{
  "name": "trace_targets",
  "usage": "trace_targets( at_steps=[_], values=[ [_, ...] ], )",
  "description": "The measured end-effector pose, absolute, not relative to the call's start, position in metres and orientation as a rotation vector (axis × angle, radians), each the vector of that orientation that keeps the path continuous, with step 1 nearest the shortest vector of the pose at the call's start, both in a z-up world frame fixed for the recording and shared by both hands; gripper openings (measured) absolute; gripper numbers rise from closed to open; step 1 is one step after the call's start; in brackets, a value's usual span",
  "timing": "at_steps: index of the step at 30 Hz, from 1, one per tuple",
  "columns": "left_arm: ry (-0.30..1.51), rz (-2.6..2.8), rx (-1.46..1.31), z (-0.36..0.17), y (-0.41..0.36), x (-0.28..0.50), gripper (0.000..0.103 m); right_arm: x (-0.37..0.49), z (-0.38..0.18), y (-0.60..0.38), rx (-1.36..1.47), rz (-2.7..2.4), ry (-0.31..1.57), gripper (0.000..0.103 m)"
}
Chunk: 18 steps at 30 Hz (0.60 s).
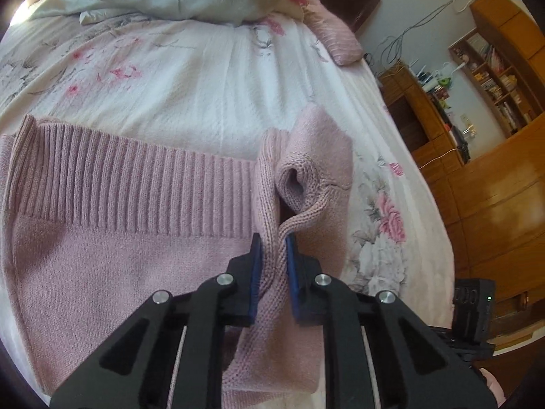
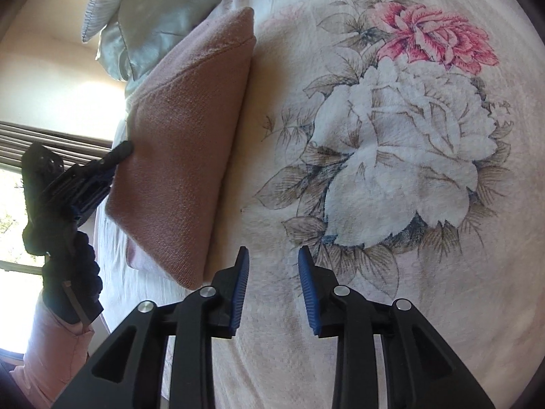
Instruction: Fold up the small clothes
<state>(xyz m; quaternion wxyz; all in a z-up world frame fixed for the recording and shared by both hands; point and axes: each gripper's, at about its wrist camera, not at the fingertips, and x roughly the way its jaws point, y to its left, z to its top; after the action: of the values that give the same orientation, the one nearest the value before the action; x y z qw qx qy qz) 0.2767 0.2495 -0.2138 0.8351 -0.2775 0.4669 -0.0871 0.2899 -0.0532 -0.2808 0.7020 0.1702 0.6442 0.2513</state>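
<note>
No legible writing on sweater [image 1: 119, 238]

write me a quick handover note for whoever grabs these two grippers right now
Left gripper: shut on a bunched strip of the pink sweater, probably a sleeve, held over the body.
Right gripper: open, empty, over bare floral bedsheet, beside the sweater's raised fold.
Sweater lies on the bed, ribbed hem spread flat.
Done: first fold under way on one side.
Left: lay that piece down, fold the other side, then fold it up, likely in half.
</note>
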Motion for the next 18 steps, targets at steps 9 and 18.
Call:
trace_targets(
  at_steps=[9,18],
  values=[
    [0.816,-0.187,-0.651,-0.167,0.283,0.228,0.011,0.285,-0.275,-0.021,0.343,0.598,1.438,0.031],
    [0.756,0.050,-0.647,-0.162,0.385,0.149,0.011,0.284,-0.262,0.017,0.299,0.679,1.426,0.031]
  ],
)
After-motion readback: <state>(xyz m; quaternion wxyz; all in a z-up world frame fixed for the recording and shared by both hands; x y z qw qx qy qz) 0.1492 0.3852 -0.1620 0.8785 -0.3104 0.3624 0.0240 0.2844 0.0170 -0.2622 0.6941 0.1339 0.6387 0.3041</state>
